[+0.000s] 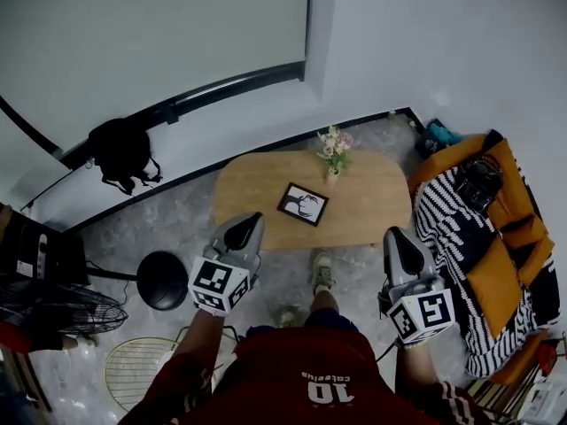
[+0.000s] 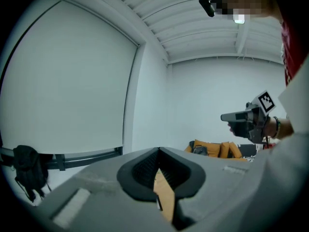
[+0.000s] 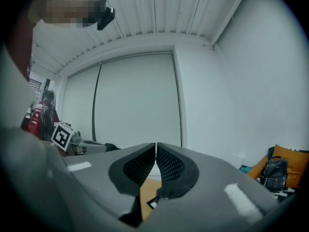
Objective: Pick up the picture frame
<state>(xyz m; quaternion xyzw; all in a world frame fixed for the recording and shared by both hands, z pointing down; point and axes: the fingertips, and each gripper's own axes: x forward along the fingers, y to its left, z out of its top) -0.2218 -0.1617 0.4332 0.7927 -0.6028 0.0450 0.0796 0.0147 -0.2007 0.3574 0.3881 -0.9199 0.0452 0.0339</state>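
Your left gripper (image 1: pixel 251 220) has its jaws clenched together with nothing between them; in the left gripper view (image 2: pixel 158 151) the ribbed pads meet at their tips, and only a wedge of the wooden table (image 2: pixel 166 197) shows through the gap beneath. Your right gripper (image 1: pixel 392 233) is pressed closed and empty as well; in its own view (image 3: pixel 156 145) the tips touch, and a corner of the picture frame (image 3: pixel 152 203) peeks out below the pads. In the head view the picture frame (image 1: pixel 303 204) lies flat near the middle of the table (image 1: pixel 372 211), straight ahead of you at 12 o'clock, apart from both grippers. Your left gripper sits at roughly 8 o'clock from it, over the table's near edge, and your right at about 4 o'clock, just off the near right corner. A small vase of flowers (image 1: pixel 334 151) stands at 1 o'clock from the frame, by the far edge. A sofa (image 1: pixel 496 273) with orange cushions and a striped throw is at your 3 o'clock, and a round black stool (image 1: pixel 163 280) at your 9 o'clock.
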